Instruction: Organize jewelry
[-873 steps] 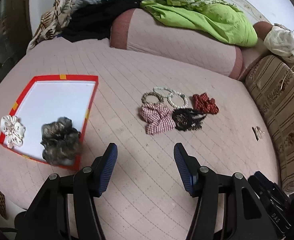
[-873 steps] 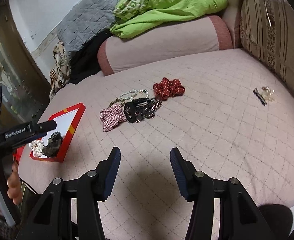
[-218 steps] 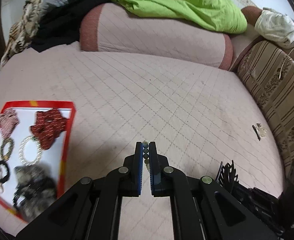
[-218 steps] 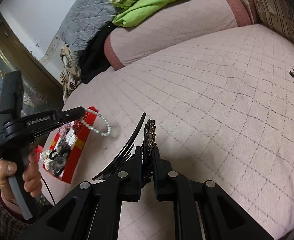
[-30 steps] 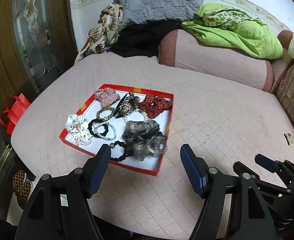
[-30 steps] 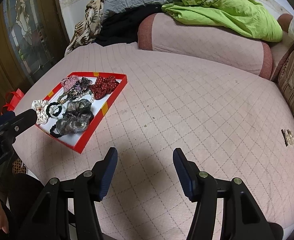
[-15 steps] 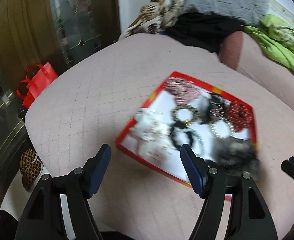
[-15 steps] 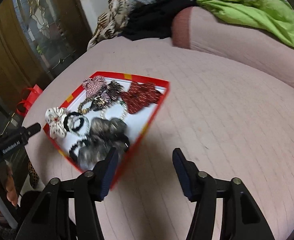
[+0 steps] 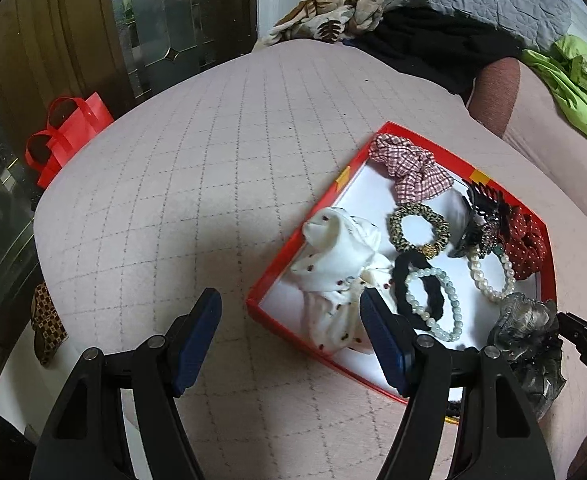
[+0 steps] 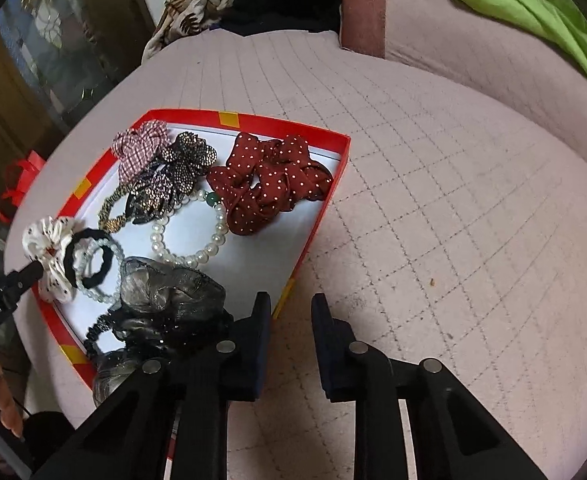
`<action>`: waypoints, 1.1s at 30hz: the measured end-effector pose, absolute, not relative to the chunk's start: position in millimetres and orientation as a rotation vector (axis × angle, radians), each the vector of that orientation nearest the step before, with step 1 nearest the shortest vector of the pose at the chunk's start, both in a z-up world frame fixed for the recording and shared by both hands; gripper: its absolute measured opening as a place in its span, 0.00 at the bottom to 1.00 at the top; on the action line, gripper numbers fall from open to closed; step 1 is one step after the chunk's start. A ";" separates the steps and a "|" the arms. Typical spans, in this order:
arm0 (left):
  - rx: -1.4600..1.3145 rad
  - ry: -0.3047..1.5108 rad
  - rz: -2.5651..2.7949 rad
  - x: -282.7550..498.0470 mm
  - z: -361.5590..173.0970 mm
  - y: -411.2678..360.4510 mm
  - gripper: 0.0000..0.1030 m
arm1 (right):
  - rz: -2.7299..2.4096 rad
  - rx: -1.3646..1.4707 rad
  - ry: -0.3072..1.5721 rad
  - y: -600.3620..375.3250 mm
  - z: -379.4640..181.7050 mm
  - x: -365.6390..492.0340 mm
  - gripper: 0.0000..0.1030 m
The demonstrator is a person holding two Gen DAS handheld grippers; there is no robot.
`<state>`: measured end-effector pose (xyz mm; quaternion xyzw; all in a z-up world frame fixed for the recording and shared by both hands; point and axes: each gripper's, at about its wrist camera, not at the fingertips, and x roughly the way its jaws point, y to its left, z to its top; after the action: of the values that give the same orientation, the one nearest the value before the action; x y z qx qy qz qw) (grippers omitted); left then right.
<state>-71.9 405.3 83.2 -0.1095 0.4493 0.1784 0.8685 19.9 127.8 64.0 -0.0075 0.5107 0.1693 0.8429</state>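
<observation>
Red tray (image 10: 335, 184) on pink quilted cushion (image 10: 453, 208), filled: dotted scrunchie (image 10: 269, 184), pearl bracelet (image 10: 191, 236), grey organza scrunchie (image 10: 165, 292). Left gripper (image 9: 289, 328) spread wide, empty; right gripper (image 10: 291, 312) part-open astride tray's near rim. Risk: nudging tray, spilling contents. Versus half a second ago: both closer, right narrower.
</observation>
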 end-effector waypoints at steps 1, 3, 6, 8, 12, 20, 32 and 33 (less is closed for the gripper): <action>-0.230 0.939 0.370 -72.2 84.3 402.8 0.69 | 0.352 -0.036 1.074 129.4 64.5 18.5 0.21; -0.238 0.929 0.348 -75.6 88.5 396.2 0.69 | 0.348 -0.062 1.068 131.2 66.7 16.9 0.21; -0.255 0.914 0.290 -80.0 96.4 383.5 0.69 | 0.365 -0.038 1.022 126.4 79.8 8.2 0.21; -0.276 0.908 0.236 -81.1 100.5 370.8 0.69 | 0.400 0.000 0.979 120.5 90.8 0.8 0.22; -0.242 0.924 0.102 -70.2 101.1 326.4 0.69 | 0.390 0.069 0.953 104.7 99.1 -5.3 0.22; -0.026 1.016 0.123 -42.9 68.2 266.5 0.69 | 0.350 0.117 0.959 78.7 95.0 -15.7 0.23; -0.046 0.855 0.178 -93.6 115.9 286.5 0.69 | 0.358 0.133 0.957 64.0 98.4 -52.2 0.33; -0.042 0.830 0.191 -101.0 121.8 285.8 0.69 | 0.361 0.124 0.954 64.5 100.0 -56.9 0.38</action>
<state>-101.0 285.8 121.8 -0.0203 0.4026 0.0928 0.9104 -56.9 64.5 100.0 0.0592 0.4564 0.1727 0.8708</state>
